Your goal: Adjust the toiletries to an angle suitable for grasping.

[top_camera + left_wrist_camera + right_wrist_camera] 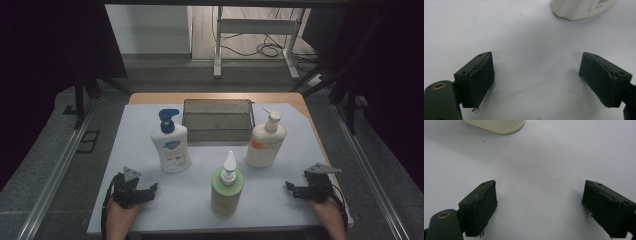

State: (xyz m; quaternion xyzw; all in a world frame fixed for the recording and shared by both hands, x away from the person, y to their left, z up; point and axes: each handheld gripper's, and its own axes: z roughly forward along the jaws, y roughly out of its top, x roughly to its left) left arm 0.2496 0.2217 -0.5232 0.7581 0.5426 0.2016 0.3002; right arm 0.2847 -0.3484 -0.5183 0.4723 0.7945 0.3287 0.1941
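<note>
White paper covers the table (pixel 150 210), and both hands rest low at its near edge, nothing held. The left gripper (pixel 150 191) has its jaws spread wide with only bare paper between them; the right gripper (pixel 291 189) is spread the same way, also empty. Three bottles stand upright, long axes straight up, so any grab looks like a sideways squeeze on the body. The green bottle (pixel 226 192) stands nearest, between the two hands, just right of centre, so I'd judge neither hand clearly closer. The blue-capped white bottle (pixel 171 146) sits ahead of the left hand and a little inward; its base peeks in at the top of the left gripper view (pixel 579 8). The cream pump bottle (pixel 265 145) stands ahead of the right hand and inward, its ribbed base showing in the right gripper view (pixel 496 125). Behind them all lies one metal mesh basket (pixel 218 127), its long side running across the table. Count: three bottles, one basket, two grippers.
</note>
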